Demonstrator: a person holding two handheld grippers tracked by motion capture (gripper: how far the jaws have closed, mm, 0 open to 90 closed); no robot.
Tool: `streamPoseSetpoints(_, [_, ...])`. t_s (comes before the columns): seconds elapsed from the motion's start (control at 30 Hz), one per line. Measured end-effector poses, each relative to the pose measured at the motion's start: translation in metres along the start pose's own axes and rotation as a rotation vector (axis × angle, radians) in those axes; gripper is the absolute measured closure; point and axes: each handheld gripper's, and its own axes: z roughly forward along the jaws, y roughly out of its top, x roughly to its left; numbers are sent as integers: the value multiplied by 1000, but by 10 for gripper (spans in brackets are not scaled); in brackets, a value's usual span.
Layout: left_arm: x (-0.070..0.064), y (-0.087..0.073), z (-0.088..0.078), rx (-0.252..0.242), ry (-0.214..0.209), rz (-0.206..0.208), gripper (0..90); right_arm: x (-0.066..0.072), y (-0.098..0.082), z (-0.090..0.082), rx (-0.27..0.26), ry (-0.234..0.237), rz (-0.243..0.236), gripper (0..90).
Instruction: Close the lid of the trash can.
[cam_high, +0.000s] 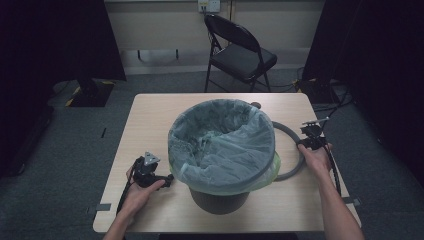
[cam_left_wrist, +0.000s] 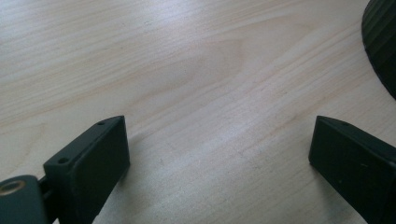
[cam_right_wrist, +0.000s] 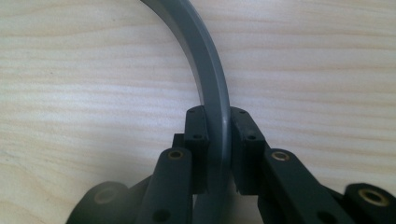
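Grey plastic ring (cam_high: 291, 150), the rim band for the lined bin (cam_high: 220, 200), lies flat on the table (cam_high: 150, 115) toward its right edge, its near arc tucked against the bin's right side and partly hidden behind the bag (cam_high: 220, 142). The right gripper (cam_right_wrist: 215, 140) has its jaws closed on the outer arc of the ring, one on each face of the band, at the point nearest the table's right edge. The left gripper (cam_left_wrist: 219, 154) rests near the front-left corner, jaws spread wide with bare wood between them and the bin's dark ribbed wall just beside it.

Being a hoop, the ring has no real long axis; it lies level, opening facing up, with the pinched section running roughly front to back along the right edge.

Likely trouble lies in the grip: the band is thin and smooth and is held at a single point, so the far side could sag or swing when lifted and twist out of the jaws. It could also snag the loose bag, which overhangs the bin's rim on the right, and drag the liner off or into the bin. With the left gripper not steadying anything, a snagged ring might tip or slide the bin toward the table's front edge.
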Motion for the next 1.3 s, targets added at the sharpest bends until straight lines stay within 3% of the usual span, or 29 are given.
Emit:
streamPoseSetpoints(0.1, [0, 0, 0, 0, 0, 0, 45, -3, 3, 2, -3, 30, 28, 795])
streamPoseSetpoints(0.3, [0, 0, 0, 0, 0, 0, 45, -7, 1, 0, -23, 38, 73, 797])
streamPoseSetpoints(0.93, [1, 0, 0, 6, -10, 4, 42, -9, 9, -22, -144, 53, 127, 800])
streamPoseSetpoints(1.3, [1, 0, 0, 4, -11, 1, 42, -10, 26, -36, -229, 171, 227, 800])
